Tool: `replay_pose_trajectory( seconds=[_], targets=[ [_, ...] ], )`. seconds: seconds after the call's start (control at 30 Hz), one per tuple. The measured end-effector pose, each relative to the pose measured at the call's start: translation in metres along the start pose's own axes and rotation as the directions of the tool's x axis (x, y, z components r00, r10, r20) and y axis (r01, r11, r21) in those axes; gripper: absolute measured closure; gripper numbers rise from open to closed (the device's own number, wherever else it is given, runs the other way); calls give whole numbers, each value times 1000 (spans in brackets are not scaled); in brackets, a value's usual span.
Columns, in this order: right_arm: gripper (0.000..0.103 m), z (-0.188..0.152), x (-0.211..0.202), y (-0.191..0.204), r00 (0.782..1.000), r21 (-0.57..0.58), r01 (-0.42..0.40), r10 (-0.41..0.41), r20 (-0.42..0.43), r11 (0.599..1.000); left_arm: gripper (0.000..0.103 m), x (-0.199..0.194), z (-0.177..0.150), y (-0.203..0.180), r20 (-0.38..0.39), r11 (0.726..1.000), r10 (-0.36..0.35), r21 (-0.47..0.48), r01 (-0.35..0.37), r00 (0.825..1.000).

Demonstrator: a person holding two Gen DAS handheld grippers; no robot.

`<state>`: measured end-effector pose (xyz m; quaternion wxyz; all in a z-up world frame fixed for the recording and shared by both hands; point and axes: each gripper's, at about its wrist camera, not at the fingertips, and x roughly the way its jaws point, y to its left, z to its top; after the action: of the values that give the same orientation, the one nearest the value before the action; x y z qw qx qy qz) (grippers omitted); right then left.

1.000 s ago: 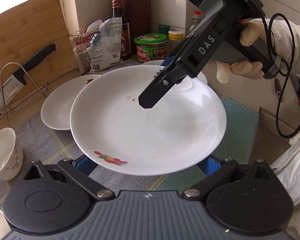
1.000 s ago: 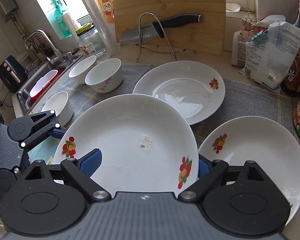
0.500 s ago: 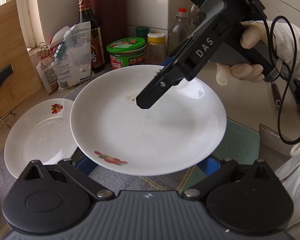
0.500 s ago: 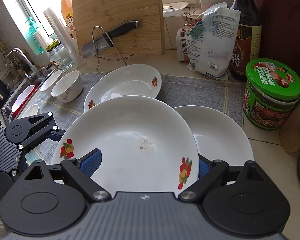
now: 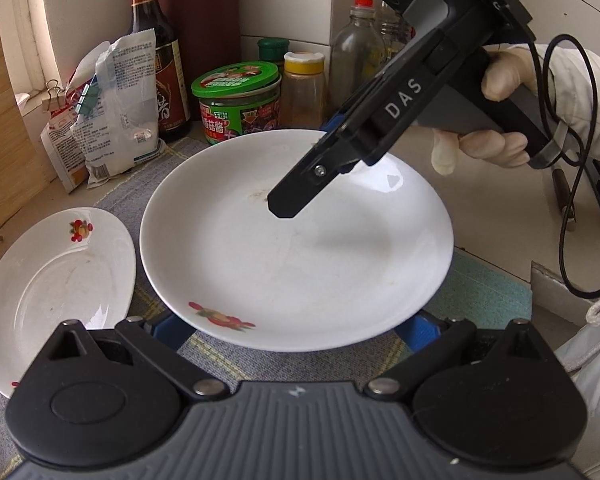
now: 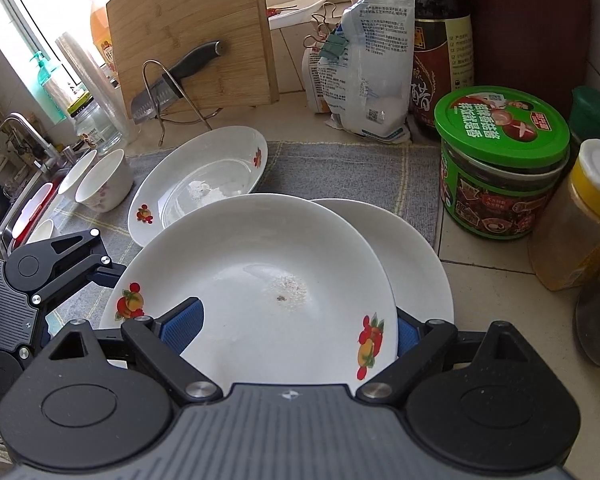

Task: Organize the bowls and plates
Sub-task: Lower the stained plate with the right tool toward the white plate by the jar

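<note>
Fingers, right: the blue-padded fingers (image 6: 180, 320) of the right gripper (image 6: 292, 328) stand wide apart, one at each side of the near rim of a white round ceramic plate with red fruit prints (image 6: 260, 280), clamped on it.
Fingers, left: the left gripper (image 5: 294, 320) straddles the opposite rim in the same way. Its blue fingers (image 5: 168, 330) are partly hidden under the plate edge, so the grip is judged closed on the plate rather than plainly seen.
Task item, location: the plate spans between the two pairs of fingers and appears clear of the surface.
Beneath the fingers: a second plain white ceramic plate (image 6: 420, 256) lies on a grey woven mat (image 6: 340, 168), showing past the right-hand finger.
Beyond the fingers, left: a third fruit-printed white plate (image 6: 204, 176), then small white ceramic bowls (image 6: 104, 180) near the sink.
Beyond the fingers, right: a green-lidded jar (image 6: 500, 136) and a yellow-capped amber jar (image 6: 592, 208), near the lower plate.
Step, judged: lowering the held plate onto the lower one to stack.
Risk, slip: smooth glaze held only at the rim; uneven motion of the two hands could twist it loose.
Risk, offset: the plates look off-centre, so release here could leave the top plate rocking or sliding.
Risk, collision: drift right could knock the jars.
</note>
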<state>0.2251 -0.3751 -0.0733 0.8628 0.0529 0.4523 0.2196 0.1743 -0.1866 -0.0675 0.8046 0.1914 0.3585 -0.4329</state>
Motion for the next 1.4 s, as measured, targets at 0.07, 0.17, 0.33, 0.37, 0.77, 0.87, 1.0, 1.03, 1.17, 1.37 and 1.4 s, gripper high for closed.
replay_pose_trajectory(
  seconds=[0.07, 0.17, 0.33, 0.37, 0.77, 0.87, 1.0, 1.03, 1.17, 1.37, 1.4],
  targets=[
    [6, 0, 1, -3, 1000, 4, -1, 1, -1, 1000, 1, 3, 2, 1, -6, 1000, 0, -2, 0, 1000],
    [6, 0, 3, -7, 1000, 5, 3, -3, -4, 1000, 1, 6, 4, 3, -14, 1000, -1, -3, 1, 1000],
    [6, 0, 7, -12, 1000, 11, 0, 0, -12, 1000, 1, 11, 6, 4, -28, 1000, -2, -3, 2, 1000],
    [6, 0, 8, -13, 1000, 11, 0, 0, -15, 1000, 1, 12, 6, 5, -31, 1000, -3, -2, 3, 1000],
    [7, 0, 17, -16, 1000, 14, 0, 0, -29, 1000, 1, 17, 5, 7, -55, 1000, -11, -17, 10, 998],
    [7, 1, 19, -16, 999, 13, 0, 0, -32, 1000, 1, 18, 6, 8, -65, 1000, -13, -29, 11, 998],
    [7, 2, 20, -17, 999, 22, 2, -1, -34, 1000, 1, 19, 7, 10, -74, 999, -15, -42, 12, 997],
    [7, 2, 20, -17, 999, 24, 1, -1, -34, 1000, 1, 19, 6, 11, -73, 999, -14, -37, 12, 997],
    [7, 1, 20, -16, 999, 11, 8, -7, -35, 1000, 2, 19, 6, 11, -69, 1000, -12, -28, 10, 998],
    [7, 1, 19, -16, 999, 18, 12, -11, -33, 1000, 2, 19, 7, 11, -71, 1000, -9, -14, 8, 997],
    [7, 1, 18, -17, 999, 19, 12, -11, -32, 1000, 2, 18, 6, 11, -71, 1000, -8, -11, 7, 997]
  ],
)
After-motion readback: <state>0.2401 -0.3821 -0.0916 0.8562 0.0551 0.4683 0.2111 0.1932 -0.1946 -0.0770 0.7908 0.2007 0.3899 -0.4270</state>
